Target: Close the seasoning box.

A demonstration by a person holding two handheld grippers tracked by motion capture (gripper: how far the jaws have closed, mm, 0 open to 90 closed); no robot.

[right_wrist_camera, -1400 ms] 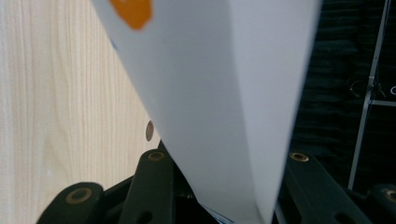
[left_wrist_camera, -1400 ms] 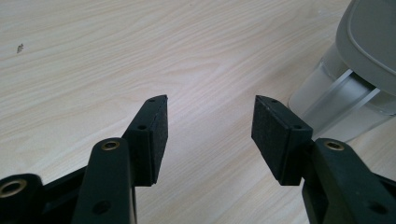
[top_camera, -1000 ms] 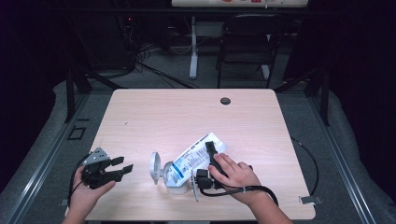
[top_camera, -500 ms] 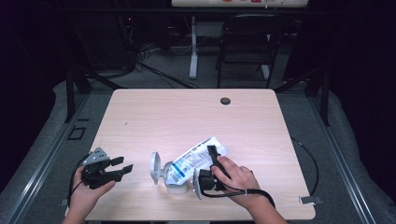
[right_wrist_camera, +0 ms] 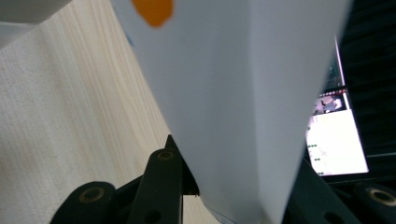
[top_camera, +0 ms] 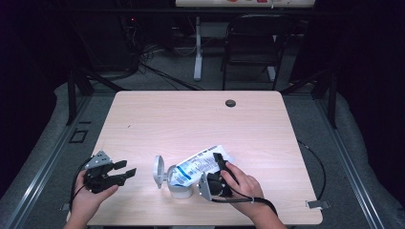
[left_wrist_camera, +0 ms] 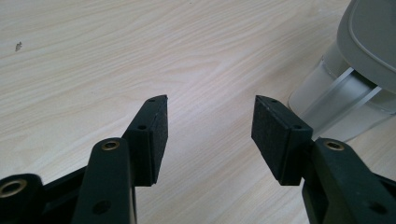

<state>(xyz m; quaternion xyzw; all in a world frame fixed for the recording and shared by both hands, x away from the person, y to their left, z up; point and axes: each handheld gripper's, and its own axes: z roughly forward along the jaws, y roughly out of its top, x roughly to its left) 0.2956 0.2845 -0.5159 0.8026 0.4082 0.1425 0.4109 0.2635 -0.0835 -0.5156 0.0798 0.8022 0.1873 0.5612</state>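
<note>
A white and blue refill pouch [top_camera: 197, 165] lies tilted, its lower end in a grey-white container [top_camera: 179, 191] whose round lid [top_camera: 159, 171] stands open to the left. My right gripper [top_camera: 215, 171] holds the pouch's upper part. Its jaws have just been closing with the pouch between them. In the right gripper view the white pouch [right_wrist_camera: 233, 93] sits pressed between both jaws of the right gripper [right_wrist_camera: 233, 186]. My left gripper [top_camera: 128, 168] rests at the table's front left, open and empty, pointing at the container. In the left gripper view its pads [left_wrist_camera: 208, 121] stand apart over bare wood, with the container [left_wrist_camera: 327, 107] at the right.
The light wooden table [top_camera: 191, 119] has a black grommet hole [top_camera: 230, 103] near its far edge. A black folding chair [top_camera: 253, 43] and cables stand on the floor behind it. A lit screen [right_wrist_camera: 336, 140] shows past the pouch.
The right hand has edged slightly left and the pouch's free end has sunk a little. The left gripper has not moved.
</note>
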